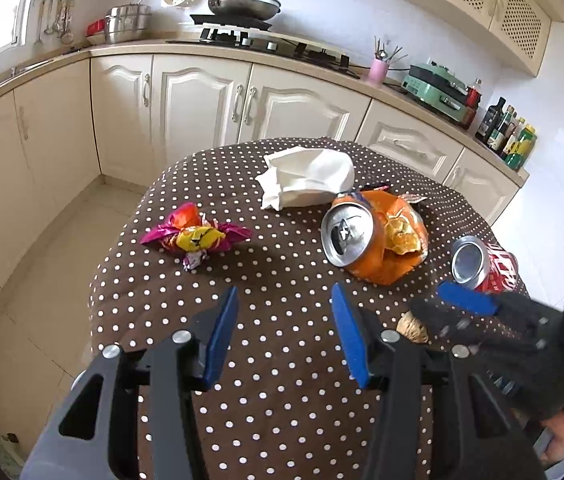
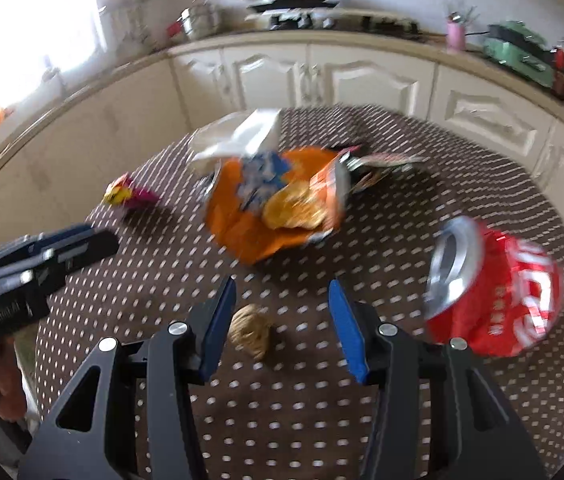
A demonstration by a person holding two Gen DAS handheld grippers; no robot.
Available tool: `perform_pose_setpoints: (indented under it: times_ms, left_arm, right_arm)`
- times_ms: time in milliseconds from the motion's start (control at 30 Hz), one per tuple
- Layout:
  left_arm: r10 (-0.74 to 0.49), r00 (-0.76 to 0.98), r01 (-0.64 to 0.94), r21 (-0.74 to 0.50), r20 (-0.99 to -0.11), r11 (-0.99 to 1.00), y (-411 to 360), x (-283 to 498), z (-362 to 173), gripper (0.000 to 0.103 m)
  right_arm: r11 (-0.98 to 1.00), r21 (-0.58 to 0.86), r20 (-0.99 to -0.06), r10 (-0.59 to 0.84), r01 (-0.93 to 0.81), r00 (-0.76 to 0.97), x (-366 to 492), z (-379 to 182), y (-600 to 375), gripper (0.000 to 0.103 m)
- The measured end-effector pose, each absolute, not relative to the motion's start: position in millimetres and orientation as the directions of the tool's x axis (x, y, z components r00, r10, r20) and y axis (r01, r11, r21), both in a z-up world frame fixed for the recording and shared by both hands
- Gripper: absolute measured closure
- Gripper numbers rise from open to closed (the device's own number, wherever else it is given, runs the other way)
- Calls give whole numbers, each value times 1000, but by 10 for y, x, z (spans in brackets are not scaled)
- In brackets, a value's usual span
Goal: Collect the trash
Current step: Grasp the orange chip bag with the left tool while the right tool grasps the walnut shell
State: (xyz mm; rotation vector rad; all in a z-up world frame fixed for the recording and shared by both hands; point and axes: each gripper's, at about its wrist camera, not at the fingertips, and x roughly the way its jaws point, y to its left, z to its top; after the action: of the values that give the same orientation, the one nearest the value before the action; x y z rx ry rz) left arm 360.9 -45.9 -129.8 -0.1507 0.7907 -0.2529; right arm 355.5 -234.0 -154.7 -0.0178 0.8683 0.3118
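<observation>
**Two Cans, Two Wrappers, One Napkin on the Dotted Table**

The round table (image 1: 282,380) wears a brown cloth with white dots, and the trash is spread over its far half. Counting it: two crushed drink cans, two crumpled wrappers, one white paper napkin and one small brown husk that looks like a walnut shell.

In the left wrist view, the orange can (image 1: 348,234) lies on its side at the centre, its opened top facing the camera, touching the orange snack bag (image 1: 402,240) just to its 3 o'clock. The napkin (image 1: 308,178) sits at 12 o'clock from them, near the far edge. The pink and yellow wrapper (image 1: 196,236) lies well apart at 9 o'clock. The red can (image 1: 486,266) rests on its side at 3 o'clock, near the table's rim.

The left tongs (image 1: 285,300) hang over bare cloth, tilted downward, blades apart with nothing between them. The pink and yellow wrapper lies ahead of them toward 11 o'clock.

The right tongs (image 2: 283,294) also slope down over the table, blades apart. The walnut shell (image 2: 250,330) lies on the cloth between them, close to the left blade; whether it touches I cannot tell. That view is blurred. The red can lies just outside the right blade at 3 o'clock, and the snack bag sits ahead at 12 o'clock.

A hand (image 2: 6,380) grips the left tool's handle at that view's 9 o'clock edge.
</observation>
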Motion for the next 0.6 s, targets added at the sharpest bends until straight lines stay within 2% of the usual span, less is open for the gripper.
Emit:
perform_pose_setpoints:
  times_ms: [67,167,467,600]
  left_arm:
    - [-282,672,173,-224,-685,959,-485,3609,-1300,55]
    - [-284,665,186,-216,-691,959,-564,3625,-1311,55]
    - [-318,646,245,-205,-694,948,-947,3797,-1306,55]
    - [-299,667,281,-141,-683,949,-1176,3842,-1195,56]
  right_arm:
    - [948,98,-770,265,-302,581,3536,-1615,-2270,58]
    - [947,60,-775,243,-315,583,3501,-1651,-2231,80]
    - [971,88,-693,219,-221,687,3470,-1426,-2630,81]
    - [972,112,-669,228,-208,707,3447,-1390,-2783,81]
